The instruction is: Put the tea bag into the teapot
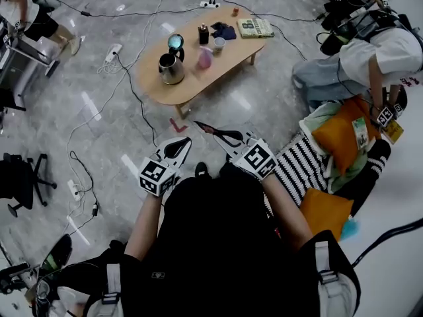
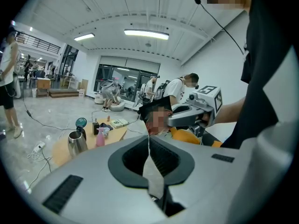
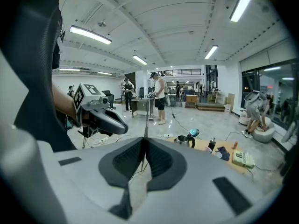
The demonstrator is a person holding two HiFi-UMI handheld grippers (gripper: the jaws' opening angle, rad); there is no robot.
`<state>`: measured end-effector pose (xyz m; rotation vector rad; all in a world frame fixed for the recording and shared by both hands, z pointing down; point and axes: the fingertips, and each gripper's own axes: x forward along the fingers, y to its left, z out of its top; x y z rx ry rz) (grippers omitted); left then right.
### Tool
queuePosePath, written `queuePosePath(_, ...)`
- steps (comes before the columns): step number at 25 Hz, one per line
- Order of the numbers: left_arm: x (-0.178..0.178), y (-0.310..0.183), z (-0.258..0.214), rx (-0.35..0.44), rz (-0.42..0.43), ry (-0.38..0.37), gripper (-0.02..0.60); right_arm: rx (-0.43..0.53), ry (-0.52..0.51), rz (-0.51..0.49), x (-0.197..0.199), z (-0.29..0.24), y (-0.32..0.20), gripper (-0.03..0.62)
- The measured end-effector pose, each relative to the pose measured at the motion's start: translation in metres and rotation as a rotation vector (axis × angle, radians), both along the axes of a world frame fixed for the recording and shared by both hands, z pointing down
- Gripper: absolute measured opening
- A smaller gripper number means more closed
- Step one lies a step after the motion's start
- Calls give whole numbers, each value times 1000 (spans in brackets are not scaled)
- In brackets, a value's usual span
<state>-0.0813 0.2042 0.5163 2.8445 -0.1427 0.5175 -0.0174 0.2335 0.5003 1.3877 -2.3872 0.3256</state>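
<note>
A steel teapot (image 1: 171, 69) with its teal lid (image 1: 176, 41) tipped open stands on a low oval wooden table (image 1: 158, 88), far ahead of me. It also shows in the left gripper view as the teapot (image 2: 77, 142) and in the right gripper view as the teapot (image 3: 186, 140). No tea bag can be made out at this distance. My left gripper (image 1: 185, 140) and right gripper (image 1: 201, 125) are held out in front of my body, well short of the table. The jaws of the left gripper (image 2: 148, 141) and the right gripper (image 3: 145, 136) meet with nothing between them.
On the table are a pink spray bottle (image 1: 205, 59), a cup (image 1: 219, 43), a dark bottle (image 1: 203, 34), a dark cloth (image 1: 225, 30) and a book (image 1: 255, 27). Cables (image 1: 132, 91) cross the floor. A person (image 1: 370, 58) sits at the right among orange cushions (image 1: 337, 140).
</note>
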Motion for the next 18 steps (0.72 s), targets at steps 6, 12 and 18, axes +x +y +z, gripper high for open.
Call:
queuePosePath(6, 20, 1, -3, 5, -70, -7, 15, -5, -5, -71, 21, 0, -2, 23)
queuePosePath(12, 44, 2, -8, 8, -171, -6, 15, -4, -12, -154, 48, 0, 1, 23)
queuePosePath(18, 52, -4, -17, -11, -324, 16, 15, -19, -22, -215, 83, 4, 4, 23)
